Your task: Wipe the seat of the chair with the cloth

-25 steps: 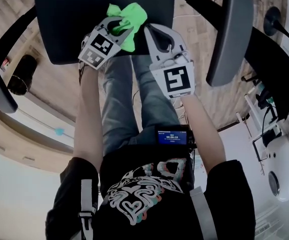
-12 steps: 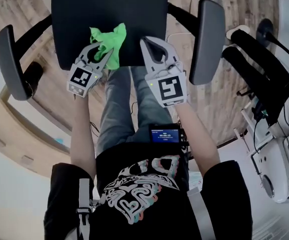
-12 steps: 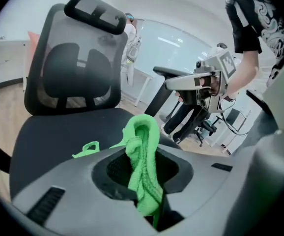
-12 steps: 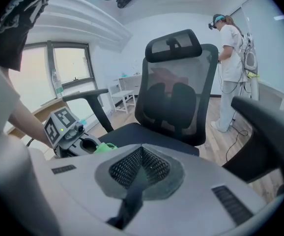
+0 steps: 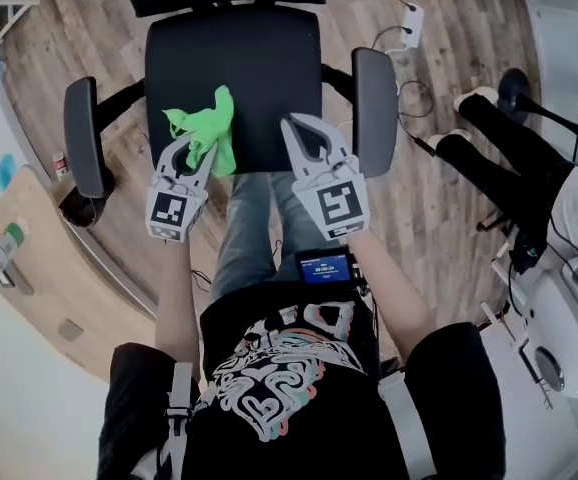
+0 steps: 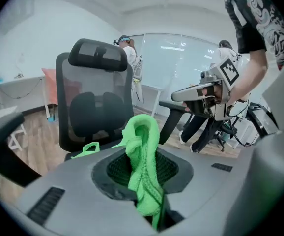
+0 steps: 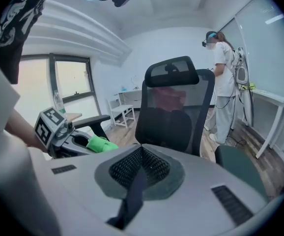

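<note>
Both lifted off seat (image 5: 259,68) since 1s ago: left gripper (image 5: 201,146) clamps cloth (image 5: 207,128) (bunched), right gripper (image 5: 299,121) closed, empty.

Black T-shirt (image 5: 269,438), blue jeans (image 5: 244,238), pale grey grippers

The T-shirt is short-sleeved, with a white looping design edged in pink and teal on the chest, and two grey straps (image 5: 406,423) run over the shoulders. A small dark box with a lit blue screen (image 5: 326,266) is at the waist. The left gripper (image 5: 199,148) and right gripper (image 5: 302,120) have pale grey shells with dark ribbed inner pads, and each bears a white cube (image 5: 336,204) with black square markers.
</note>
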Available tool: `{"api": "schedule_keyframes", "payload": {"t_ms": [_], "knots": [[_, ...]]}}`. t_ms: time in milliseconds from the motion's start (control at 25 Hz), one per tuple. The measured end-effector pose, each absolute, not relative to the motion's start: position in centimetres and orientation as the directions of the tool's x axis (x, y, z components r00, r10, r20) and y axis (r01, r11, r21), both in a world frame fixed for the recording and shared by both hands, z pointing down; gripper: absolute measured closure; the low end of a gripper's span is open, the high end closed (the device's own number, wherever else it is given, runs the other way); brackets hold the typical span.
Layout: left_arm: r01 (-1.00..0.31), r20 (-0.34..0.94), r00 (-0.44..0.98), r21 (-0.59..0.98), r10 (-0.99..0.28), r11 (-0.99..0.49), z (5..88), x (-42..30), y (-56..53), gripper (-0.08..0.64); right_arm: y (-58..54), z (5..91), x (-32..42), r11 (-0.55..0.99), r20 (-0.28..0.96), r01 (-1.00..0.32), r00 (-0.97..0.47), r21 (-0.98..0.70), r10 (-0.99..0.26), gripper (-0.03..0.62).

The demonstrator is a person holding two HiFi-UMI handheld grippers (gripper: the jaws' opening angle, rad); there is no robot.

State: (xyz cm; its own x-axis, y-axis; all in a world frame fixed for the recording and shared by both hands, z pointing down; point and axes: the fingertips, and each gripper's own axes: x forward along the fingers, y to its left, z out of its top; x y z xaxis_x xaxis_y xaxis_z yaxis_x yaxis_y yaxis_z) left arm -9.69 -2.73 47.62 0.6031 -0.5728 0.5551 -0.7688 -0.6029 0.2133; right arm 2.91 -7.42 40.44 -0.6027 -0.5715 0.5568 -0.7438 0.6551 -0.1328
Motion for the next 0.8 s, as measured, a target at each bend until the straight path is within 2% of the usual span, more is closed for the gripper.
{"api": "schedule_keyframes", "payload": {"t_ms": [400, 560, 800], "knots": [[-0.815, 0.497, 0.554, 0.161, -0.668, -0.556, 37.1, -10.1, -3.6, 0.477, -8.1, 32.2, 6.5, 0.584, 0.456, -0.804, -0.564, -0.112, -0.689, 0.592], [-0.849, 0.456, 0.508, 0.126, -0.730, -0.513, 33.6, -9.6, -4.6, 0.477, -8.7, 29.8, 7.0, 0.602, 0.412, -0.792, -0.584, -0.102, -0.699, 0.591], [-0.856, 0.426, 0.494, 0.085, -0.758, -0.510, 29.3, -7.7, -5.3, 0.477, -9.5, 25.9, 8.7, 0.590, 0.344, -0.795, -0.599, -0.143, -0.723, 0.592]]}}
